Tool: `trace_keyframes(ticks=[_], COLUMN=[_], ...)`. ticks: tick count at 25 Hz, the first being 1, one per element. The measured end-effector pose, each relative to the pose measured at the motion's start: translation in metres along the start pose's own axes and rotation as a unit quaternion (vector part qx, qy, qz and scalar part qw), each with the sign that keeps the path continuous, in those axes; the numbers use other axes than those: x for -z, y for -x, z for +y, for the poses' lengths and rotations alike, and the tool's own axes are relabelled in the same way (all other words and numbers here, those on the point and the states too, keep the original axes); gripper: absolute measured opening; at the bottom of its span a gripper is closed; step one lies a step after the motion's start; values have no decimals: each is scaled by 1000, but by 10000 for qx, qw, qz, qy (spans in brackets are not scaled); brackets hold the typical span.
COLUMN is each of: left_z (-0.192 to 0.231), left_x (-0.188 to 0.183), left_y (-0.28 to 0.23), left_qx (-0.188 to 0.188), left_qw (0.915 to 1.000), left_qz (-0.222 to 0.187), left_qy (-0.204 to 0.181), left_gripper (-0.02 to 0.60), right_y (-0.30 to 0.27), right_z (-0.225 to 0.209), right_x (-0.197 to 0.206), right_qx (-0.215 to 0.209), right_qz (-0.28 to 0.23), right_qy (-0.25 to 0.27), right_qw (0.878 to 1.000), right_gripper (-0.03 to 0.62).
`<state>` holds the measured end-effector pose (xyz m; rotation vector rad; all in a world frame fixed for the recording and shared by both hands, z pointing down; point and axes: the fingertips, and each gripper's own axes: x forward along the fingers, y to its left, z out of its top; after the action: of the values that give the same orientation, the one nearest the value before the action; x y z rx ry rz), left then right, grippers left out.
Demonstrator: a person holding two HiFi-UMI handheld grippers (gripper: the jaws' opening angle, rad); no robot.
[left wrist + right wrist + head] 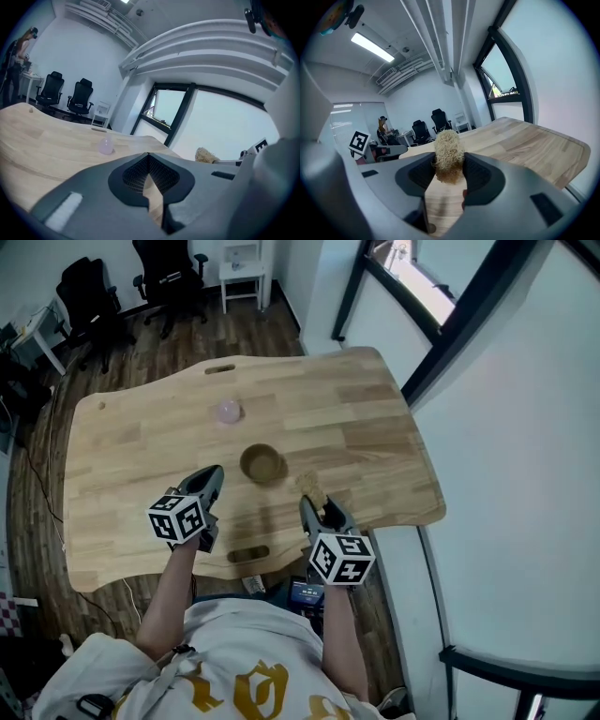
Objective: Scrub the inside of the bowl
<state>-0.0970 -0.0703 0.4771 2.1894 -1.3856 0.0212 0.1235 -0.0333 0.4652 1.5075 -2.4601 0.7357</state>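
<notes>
A small brown bowl (262,464) stands upright near the middle of the wooden table (141,446). My right gripper (312,498) is just right of the bowl, shut on a tan fibrous scrubber (310,486) that sticks up between its jaws (448,154). My left gripper (215,476) hovers left of the bowl; its jaws meet at the tips with nothing between them (148,157). The bowl is hidden in both gripper views. In the left gripper view, the scrubber (205,155) shows at the right.
A pale pink ball (229,412) (106,146) lies on the table beyond the bowl. Office chairs (169,277) and a white stool (242,273) stand past the far edge. A window wall (441,324) runs along the right. A person (385,127) stands far off.
</notes>
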Motion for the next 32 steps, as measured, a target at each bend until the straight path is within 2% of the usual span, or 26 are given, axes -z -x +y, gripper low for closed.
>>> trace_keyframes(ticks=[5, 10, 17, 20, 25, 32], left_z=[19, 36, 48, 57, 64, 75], left_x=[3, -7, -2, 8, 31, 48], left_y=[-15, -25, -44, -55, -71, -89], left_qx=[-74, -131, -122, -191, -166, -126], left_qw=[9998, 9994, 9989, 9981, 9952, 9916], left_qz=[186, 87, 203, 362, 802, 1056], left_qy=[73, 322, 392, 464, 530, 730], left_gripper=[2, 2, 2, 2, 2, 3], right_y=[-21, -46, -73, -81, -97, -124], right_z=[-4, 1, -2, -8, -17, -15], right_x=[-5, -8, 0, 4, 18, 33], right_qx=[98, -19, -198, -192, -252, -442], right_qz=[153, 283, 603, 735, 973, 1291], right_qy=[149, 240, 330, 367, 141, 91], right_qw=[9997, 9993, 9974, 9964, 9948, 9906], right_gripper=[172, 172, 172, 172, 172, 172])
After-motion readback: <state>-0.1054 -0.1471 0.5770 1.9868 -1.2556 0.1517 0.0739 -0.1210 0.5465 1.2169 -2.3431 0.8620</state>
